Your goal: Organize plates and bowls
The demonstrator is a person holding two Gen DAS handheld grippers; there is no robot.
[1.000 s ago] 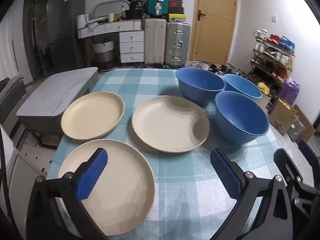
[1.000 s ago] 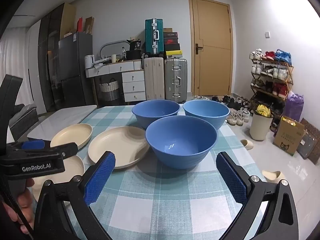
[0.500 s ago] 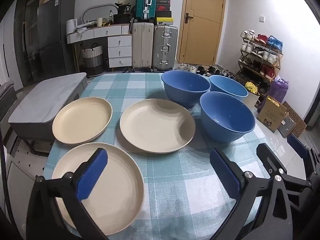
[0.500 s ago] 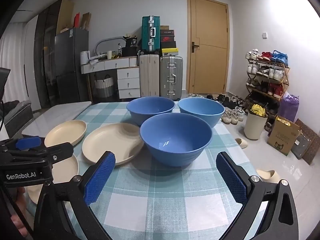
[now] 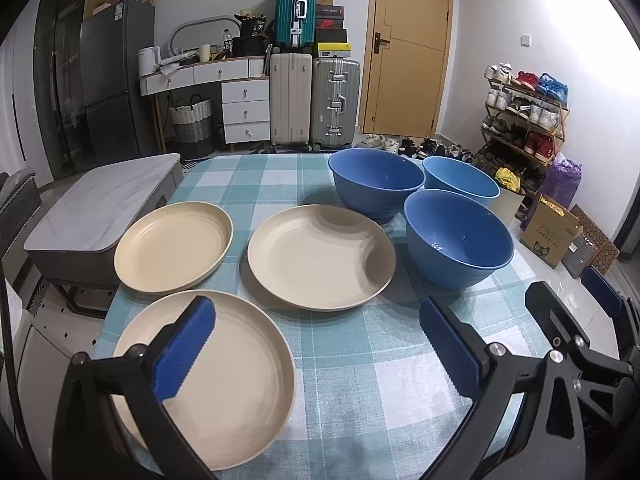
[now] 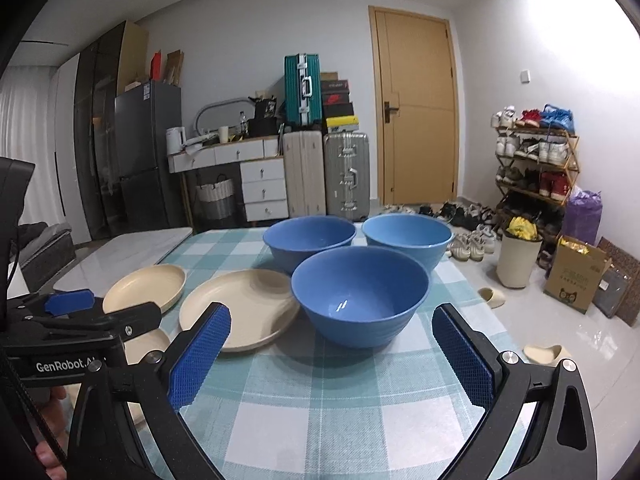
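On the checked desk (image 5: 344,364) in front of me lay three cream plates and three blue bowls, none of them stacked. My left tongs (image 5: 316,344) were spread wide and held nothing, hanging over the near plate (image 5: 224,396), with the left plate (image 5: 172,248) and the middle plate (image 5: 320,256) beyond it. My right tongs (image 6: 332,356) were spread too, empty, pointed at the near bowl (image 6: 360,296), with the far left bowl (image 6: 310,240) and the far right bowl (image 6: 408,238) behind.

I judged the main risks like this. The plates looked thin and lay flat on the cloth, so a pad might slide over the rim instead of under it, or drag the cloth and shift everything on it. The bowls sat close together, and the near bowl's rim looked to be touching or nearly touching the far left one, so a wide approach could knock a neighbour. The far right bowl stood near the desk's edge above a hard floor, and a nudge could send it off. My two tongs worked close side by side and could collide.

I could not see the near plate's front edge, which the left tongs' frame covered. From the right camera that plate was mostly hidden behind the left tongs. Whether the bowls truly touched I could not tell.
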